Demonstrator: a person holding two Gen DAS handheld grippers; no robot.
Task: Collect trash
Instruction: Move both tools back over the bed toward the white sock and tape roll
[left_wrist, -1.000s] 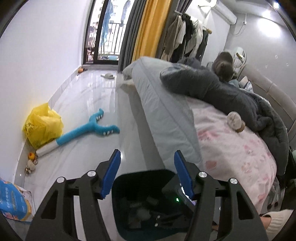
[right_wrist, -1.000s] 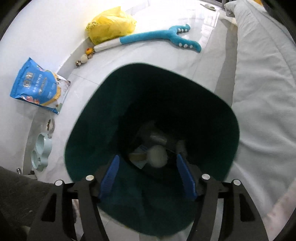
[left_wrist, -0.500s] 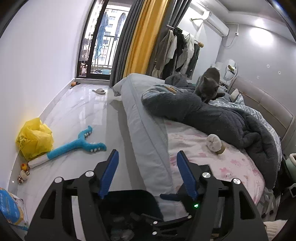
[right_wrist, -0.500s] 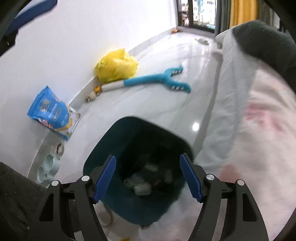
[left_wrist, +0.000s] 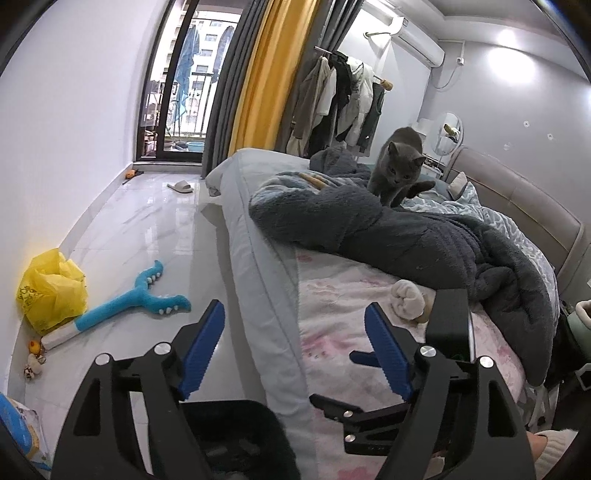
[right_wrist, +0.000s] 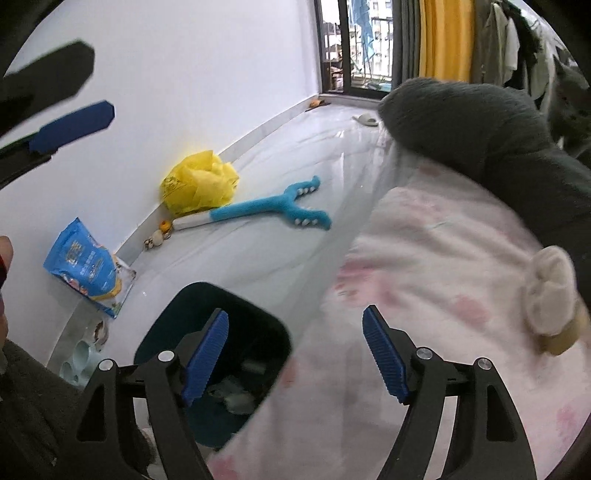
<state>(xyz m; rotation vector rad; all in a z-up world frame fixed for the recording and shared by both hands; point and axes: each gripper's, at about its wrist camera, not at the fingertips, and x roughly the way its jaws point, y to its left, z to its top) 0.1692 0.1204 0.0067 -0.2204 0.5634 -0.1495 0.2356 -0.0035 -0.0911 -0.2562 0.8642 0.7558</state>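
A dark teal trash bin (right_wrist: 177, 314) stands on the floor beside the bed, with crumpled trash inside; its rim shows in the left wrist view (left_wrist: 236, 417). A balled-up whitish item (left_wrist: 408, 304) lies on the pink sheet, also in the right wrist view (right_wrist: 550, 291). My left gripper (left_wrist: 295, 349) is open and empty above the bed's edge. My right gripper (right_wrist: 295, 352) is open and empty, over the bin and the bed's edge.
A grey cat (left_wrist: 399, 166) stands on a dark blanket (left_wrist: 406, 236) on the bed. On the floor lie a yellow bag (left_wrist: 50, 291), a blue plush toy (left_wrist: 133, 306), a blue packet (right_wrist: 85, 266) and pet bowls (right_wrist: 79, 363).
Both grippers have risen from the bin and tilted up toward the bed. The right gripper moved from inside the bin to the bed's edge. The cat has stood up.
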